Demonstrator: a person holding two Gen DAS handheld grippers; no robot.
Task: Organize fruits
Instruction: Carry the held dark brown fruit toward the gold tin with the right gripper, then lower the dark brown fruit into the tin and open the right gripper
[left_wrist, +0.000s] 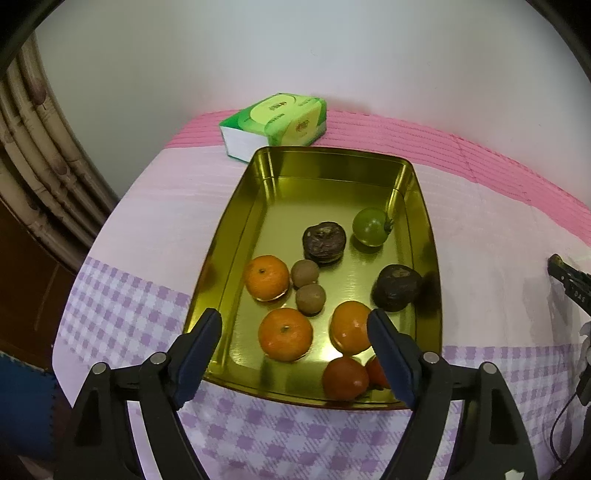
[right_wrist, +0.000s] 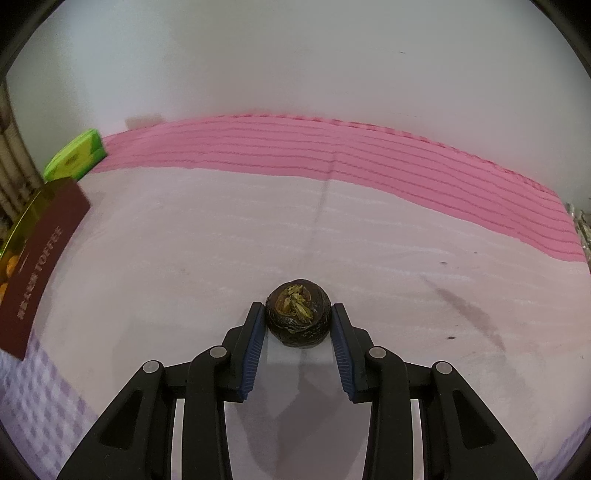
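Note:
A gold tin tray (left_wrist: 424, 229) holds several fruits: three oranges (left_wrist: 285, 334), two small brown fruits (left_wrist: 305, 272), two dark wrinkled fruits (left_wrist: 324, 237), a green tomato (left_wrist: 370, 226) and two red tomatoes (left_wrist: 345, 378). My left gripper (left_wrist: 295, 334) is open above the tray's near end, empty. In the right wrist view a third dark wrinkled fruit (right_wrist: 298, 316) sits on the cloth between the fingertips of my right gripper (right_wrist: 298, 314). The jaws stand at its sides, with the left pad touching and a thin gap at the right.
A green tissue pack (left_wrist: 275, 123) lies behind the tray; it also shows in the right wrist view (right_wrist: 75, 157). The tray's maroon outer wall (right_wrist: 37, 266) is at the left of the right wrist view. The table has a pink and lilac checked cloth (left_wrist: 122, 306). A wall stands behind.

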